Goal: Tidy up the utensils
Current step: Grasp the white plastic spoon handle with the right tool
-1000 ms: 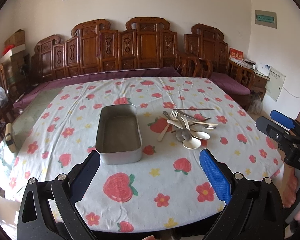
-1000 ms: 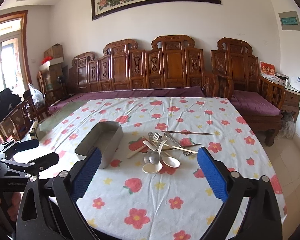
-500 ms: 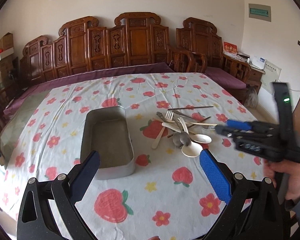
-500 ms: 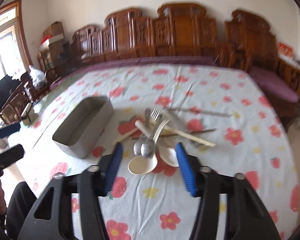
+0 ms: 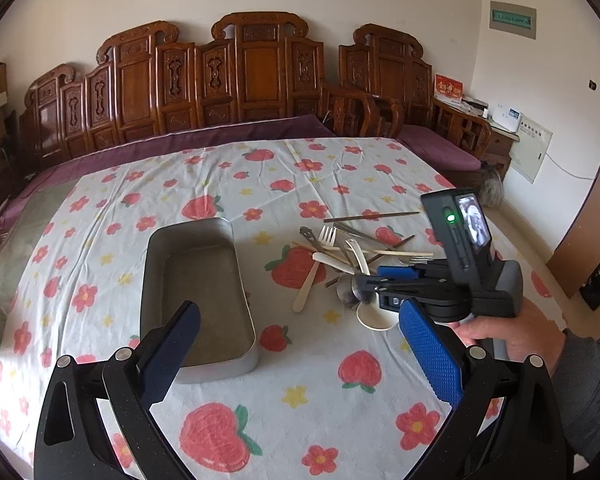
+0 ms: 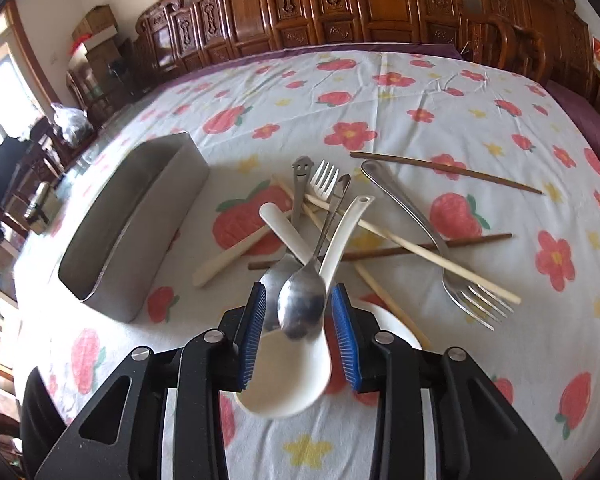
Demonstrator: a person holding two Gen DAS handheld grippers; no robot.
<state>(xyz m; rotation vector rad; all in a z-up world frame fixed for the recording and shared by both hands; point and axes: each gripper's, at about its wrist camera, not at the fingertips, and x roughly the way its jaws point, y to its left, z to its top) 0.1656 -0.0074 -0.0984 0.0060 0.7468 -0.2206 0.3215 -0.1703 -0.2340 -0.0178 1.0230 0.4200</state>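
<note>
A heap of utensils (image 5: 352, 248) lies on the flowered tablecloth right of a grey metal tray (image 5: 220, 368). My right gripper (image 6: 299, 290) points down over the heap's near end. Its jaws are closing, with a metal spoon's bowl (image 6: 302, 300) and a white ceramic spoon (image 6: 296, 372) between the blue pads (image 6: 342, 320); I see no firm contact. A second metal spoon (image 6: 270, 284) sits by the left pad. In the left wrist view the right gripper (image 5: 370, 278) hovers at the spoons. My left gripper (image 5: 300, 312) is open above the tray's near end, holding nothing.
A metal fork (image 6: 472, 296), a white fork (image 6: 324, 178), dark chopsticks (image 6: 444, 170) and a pale chopstick (image 6: 400, 240) cross in the heap. The tray (image 6: 112, 248) has nothing in it. Carved wooden benches (image 5: 260, 72) stand behind the table. A hand (image 5: 504, 332) holds the right gripper.
The right gripper came forward and down onto the spoons, its jaws narrowing from wide to close around them. The left gripper advanced toward the tray.
</note>
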